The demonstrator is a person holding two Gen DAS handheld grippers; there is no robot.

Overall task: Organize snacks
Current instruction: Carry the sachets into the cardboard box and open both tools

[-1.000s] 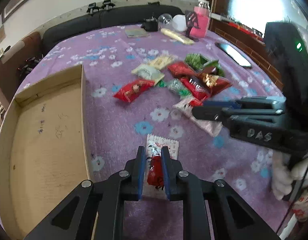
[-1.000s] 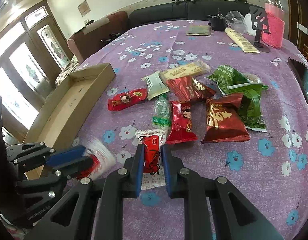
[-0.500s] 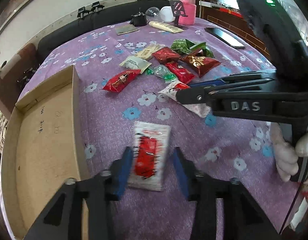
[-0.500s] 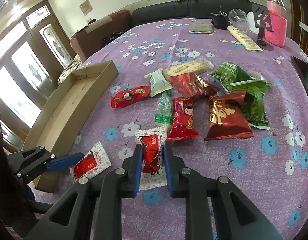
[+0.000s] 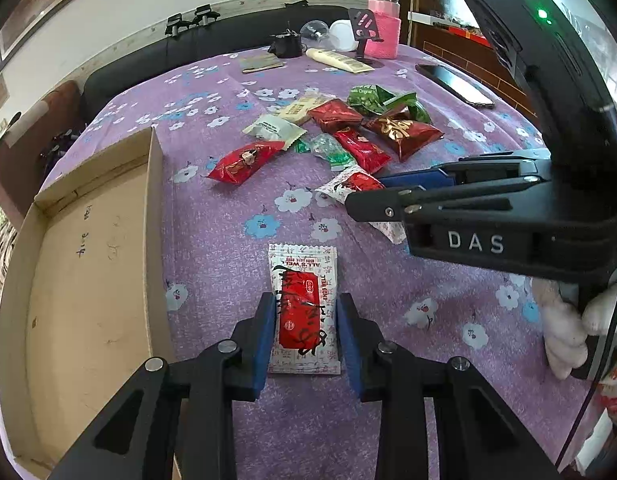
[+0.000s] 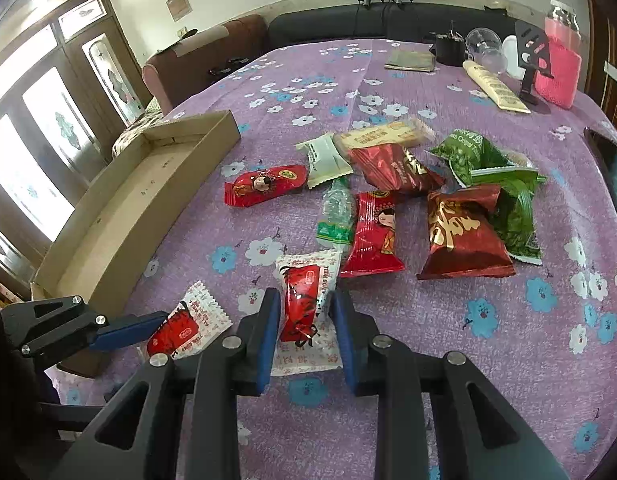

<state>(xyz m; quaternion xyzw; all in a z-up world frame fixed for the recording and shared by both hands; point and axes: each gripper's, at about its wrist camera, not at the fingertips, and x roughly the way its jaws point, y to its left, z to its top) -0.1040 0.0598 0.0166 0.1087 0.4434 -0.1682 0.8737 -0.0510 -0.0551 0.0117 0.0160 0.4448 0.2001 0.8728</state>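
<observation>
The left tongs (image 5: 306,332) are held slightly apart over a white-and-red snack sachet (image 5: 304,312) that lies flat on the purple flowered surface (image 5: 228,240). The blue pads flank the sachet's edges without visibly pressing, so nothing is gripped. The right tongs (image 6: 302,328) are opening around a second, matching sachet (image 6: 306,312), which also rests on the surface between the jaws; its wrapper is bunched near the pads, and firm contact cannot be confirmed. An empty cardboard tray (image 5: 152,240) stands just beside the left sachet, and it is judged to be the intended destination. The remaining snacks, among them a red cartoon-printed packet (image 6: 264,184), a dark red foil bag (image 6: 464,236) and green pea packets (image 6: 504,200), are heaped further back.

Several failures are foreseeable. Because both sachets are thin and flat, they could be slid across the cloth rather than lifted if the pads close above them. The cloth itself could be pinched and dragged, disturbing the heap. With both tools close together, a collision is possible if they are moved toward the tray at once.
</observation>
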